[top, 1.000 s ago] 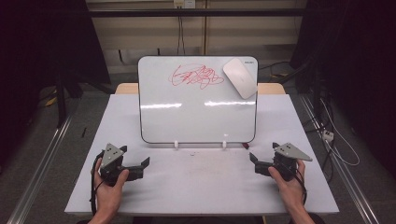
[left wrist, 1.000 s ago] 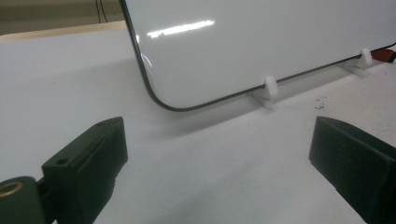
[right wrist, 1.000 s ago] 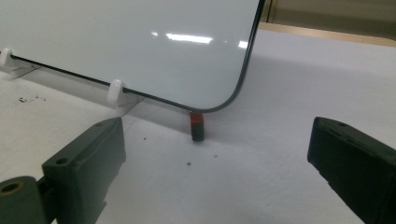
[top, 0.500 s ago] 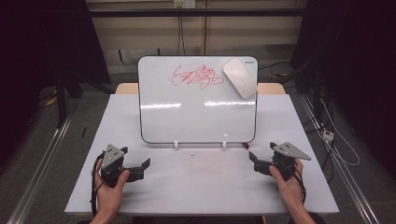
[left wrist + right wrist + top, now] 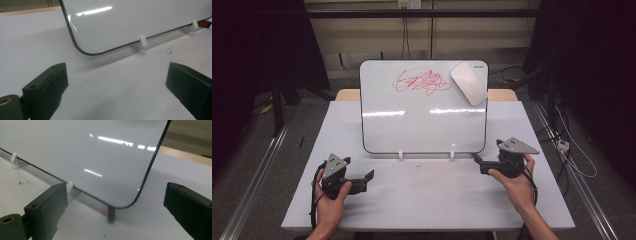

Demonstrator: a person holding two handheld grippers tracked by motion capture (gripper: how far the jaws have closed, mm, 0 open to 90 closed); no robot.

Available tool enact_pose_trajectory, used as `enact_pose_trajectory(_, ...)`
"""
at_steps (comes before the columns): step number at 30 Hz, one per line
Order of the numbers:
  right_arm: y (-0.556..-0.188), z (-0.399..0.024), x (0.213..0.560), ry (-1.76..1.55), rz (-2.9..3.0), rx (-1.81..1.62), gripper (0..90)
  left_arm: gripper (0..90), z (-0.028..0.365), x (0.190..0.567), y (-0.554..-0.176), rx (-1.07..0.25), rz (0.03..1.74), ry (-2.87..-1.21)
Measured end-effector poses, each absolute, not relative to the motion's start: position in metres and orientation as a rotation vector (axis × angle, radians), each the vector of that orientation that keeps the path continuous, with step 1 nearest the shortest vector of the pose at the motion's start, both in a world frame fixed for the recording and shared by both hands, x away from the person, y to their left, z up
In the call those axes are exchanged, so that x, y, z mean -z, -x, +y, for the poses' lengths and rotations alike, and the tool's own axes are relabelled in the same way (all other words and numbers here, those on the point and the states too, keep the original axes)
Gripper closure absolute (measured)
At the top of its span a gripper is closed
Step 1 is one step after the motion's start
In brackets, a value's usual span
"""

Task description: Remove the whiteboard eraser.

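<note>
Looking down from the high view, a whiteboard (image 5: 424, 107) stands propped near-upright on two small white feet (image 5: 401, 154) at the middle of a white table (image 5: 427, 195). A red scribble (image 5: 421, 82) sits on the board's upper part, and a white oval eraser (image 5: 469, 83) clings to its top right corner. The left gripper (image 5: 368, 177) rests on the table in the person's left hand (image 5: 331, 200), well short of the board's lower left corner. The right gripper (image 5: 476, 159) is held in the right hand (image 5: 514, 181) just beside the board's lower right corner, its tips near the board's bottom edge; from here the gap between its jaws is too small to judge.

From the left gripper view, the left gripper (image 5: 115, 82) has its jaws standing wide apart with nothing between them but bare tabletop. The board's rounded lower corner (image 5: 82, 48) and a white foot (image 5: 142, 42) lie ahead, clearly apart from the jaws, and a small red-brown piece (image 5: 203, 23) shows past the far foot.

From the right gripper view, the right gripper (image 5: 115, 202) has just been widening its jaws and they stand apart, empty. The board's other lower corner (image 5: 125, 205) is close in front, between the two jaws' lines but not touched. A small dark block with a red top (image 5: 111, 213), perhaps a marker end, sits on the table under that corner, which the high view does not make out.
</note>
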State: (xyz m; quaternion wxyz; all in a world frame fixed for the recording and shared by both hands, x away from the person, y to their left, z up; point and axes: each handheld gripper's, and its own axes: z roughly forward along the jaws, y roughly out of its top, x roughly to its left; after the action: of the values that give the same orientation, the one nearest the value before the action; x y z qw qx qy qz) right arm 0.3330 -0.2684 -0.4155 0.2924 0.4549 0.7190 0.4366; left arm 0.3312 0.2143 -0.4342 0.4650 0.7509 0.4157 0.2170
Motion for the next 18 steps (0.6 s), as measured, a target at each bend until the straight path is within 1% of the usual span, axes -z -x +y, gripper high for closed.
enact_pose_trajectory(7, -0.355, -0.265, 0.393, -1.209, 1.900, -1.168, 7.4, 4.1, 0.213, 0.432, -0.331, -0.529, 1.021, -1.845)
enact_pose_trajectory(9, -0.360, -0.265, 0.386, -1.195, 1.910, -1.164, 10.3, 4.1, 0.211, 0.432, -0.330, -0.533, 1.013, -1.849)
enact_pose_trajectory(11, -0.365, -0.265, 0.380, -1.184, 1.907, -1.158, 9.1, 4.1, 0.210, 0.432, -0.330, -0.530, 1.008, -1.852)
enact_pose_trajectory(18, -0.384, -0.264, 0.363, -1.193, 1.871, -1.136, 13.9, 4.1, 0.210, 0.433, -0.334, -0.527, 1.002, -1.859)
